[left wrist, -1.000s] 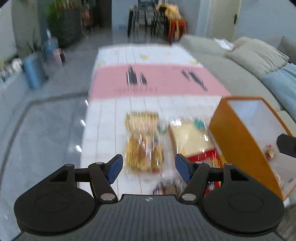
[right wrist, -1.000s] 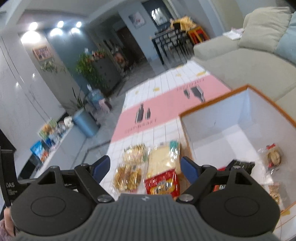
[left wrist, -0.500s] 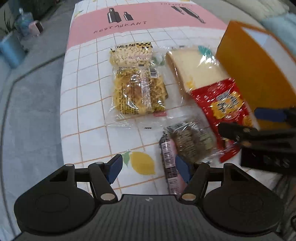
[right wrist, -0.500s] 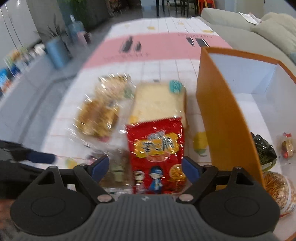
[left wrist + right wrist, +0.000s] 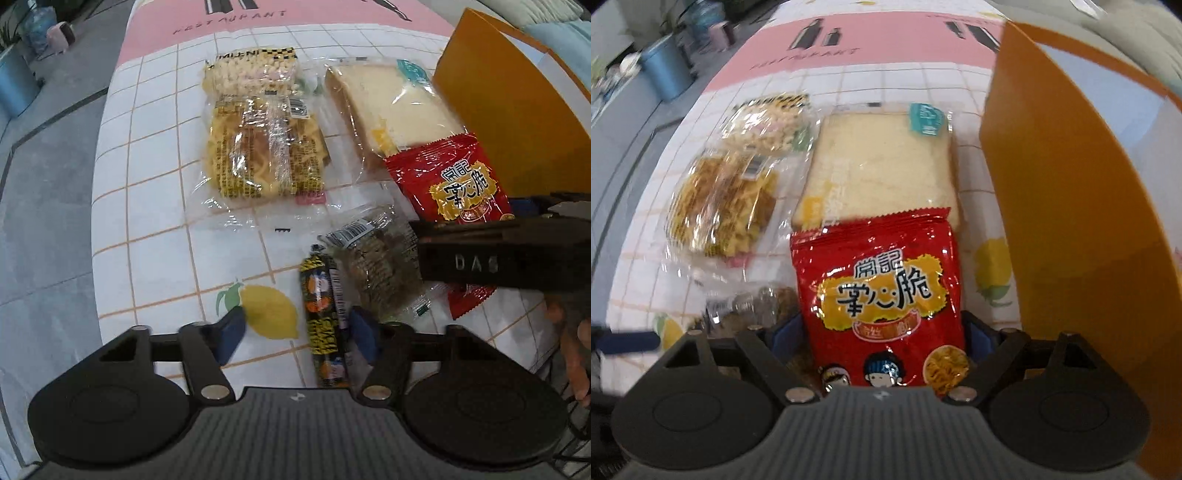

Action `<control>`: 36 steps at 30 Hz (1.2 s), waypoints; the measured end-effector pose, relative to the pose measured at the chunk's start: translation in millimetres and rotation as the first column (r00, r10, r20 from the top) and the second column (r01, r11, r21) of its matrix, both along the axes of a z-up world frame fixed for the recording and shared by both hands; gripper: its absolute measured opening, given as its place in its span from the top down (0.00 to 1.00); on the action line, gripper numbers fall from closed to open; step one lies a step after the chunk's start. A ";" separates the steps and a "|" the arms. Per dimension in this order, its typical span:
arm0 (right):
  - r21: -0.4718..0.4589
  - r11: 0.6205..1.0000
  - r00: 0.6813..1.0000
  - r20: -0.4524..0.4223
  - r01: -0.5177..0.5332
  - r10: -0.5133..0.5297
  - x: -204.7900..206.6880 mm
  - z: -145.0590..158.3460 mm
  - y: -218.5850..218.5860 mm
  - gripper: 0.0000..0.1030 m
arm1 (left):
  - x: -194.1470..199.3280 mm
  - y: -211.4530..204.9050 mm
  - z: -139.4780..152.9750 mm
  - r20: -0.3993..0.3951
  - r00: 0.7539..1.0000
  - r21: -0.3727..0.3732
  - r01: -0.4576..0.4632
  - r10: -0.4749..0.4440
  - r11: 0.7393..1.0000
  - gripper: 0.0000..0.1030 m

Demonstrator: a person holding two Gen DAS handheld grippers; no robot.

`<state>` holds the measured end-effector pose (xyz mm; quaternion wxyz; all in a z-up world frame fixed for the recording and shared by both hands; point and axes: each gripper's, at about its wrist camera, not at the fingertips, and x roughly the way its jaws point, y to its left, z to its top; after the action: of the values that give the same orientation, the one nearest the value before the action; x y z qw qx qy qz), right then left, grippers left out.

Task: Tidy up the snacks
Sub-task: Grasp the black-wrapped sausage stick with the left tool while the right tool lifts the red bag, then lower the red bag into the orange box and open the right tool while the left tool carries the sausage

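Nearest, left gripper (image 5: 297,328): jaws partly apart and closing; the sausage stick lies between the blue pads, close against the right pad, while the left pad stands clear of it over a printed lemon.
Sausage stick (image 5: 325,317): black-and-yellow wrapper, lying lengthwise on the tablecloth (image 5: 155,192).
Right gripper (image 5: 882,334): jaws wide and closing, with the lower part of the red snack packet between the blue pads; whether the pads press it cannot be told.
Red snack packet (image 5: 879,291): flat on the cloth, its far edge overlapping the bread.
Dark snack bag (image 5: 384,266): clear wrap, just beside the sausage stick, touching the red packet's side.
Noodle pack (image 5: 262,147): clear wrap, left of the bread, farther along the table.
Bread (image 5: 882,170): wrapped slice with a teal label at its far corner.
Small yellow-topped pack (image 5: 255,68): beyond the noodle pack, touching it.
Orange box (image 5: 1052,206): upright on the right, its wall beside the bread and red packet.
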<state>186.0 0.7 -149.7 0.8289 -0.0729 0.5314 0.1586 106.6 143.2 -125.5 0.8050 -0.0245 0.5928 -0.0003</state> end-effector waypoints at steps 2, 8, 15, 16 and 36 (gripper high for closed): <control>-0.012 0.999 0.999 0.020 -0.031 0.031 -2.9 2.2 0.7 0.29 | -0.5 0.0 1.9 0.008 1.000 0.007 -0.011 0.011 1.000 0.51; 0.016 0.999 0.998 0.024 -0.052 0.051 -7.1 9.6 -1.4 0.32 | 0.9 14.3 5.4 0.011 0.997 -0.015 -0.070 0.070 0.997 0.75; 0.127 0.991 0.997 0.059 -0.052 0.045 -20.5 36.1 -8.2 0.32 | 2.6 30.1 7.1 0.006 0.986 -0.074 -0.167 0.168 0.983 0.75; 0.141 0.988 0.996 0.078 -0.056 0.046 -22.2 41.4 -9.7 0.32 | 1.1 30.9 9.0 0.015 0.984 -0.068 -0.176 0.177 0.982 0.75; 0.517 0.853 0.960 0.194 0.074 -0.201 -21.9 141.2 -125.8 0.32 | -28.0 3.6 103.4 0.407 0.896 -0.351 -0.029 0.180 0.936 0.75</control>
<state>164.1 -125.1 -8.5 0.8865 0.1660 0.3705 0.2220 78.6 146.9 -22.1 0.8989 -0.1930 0.3882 -0.0630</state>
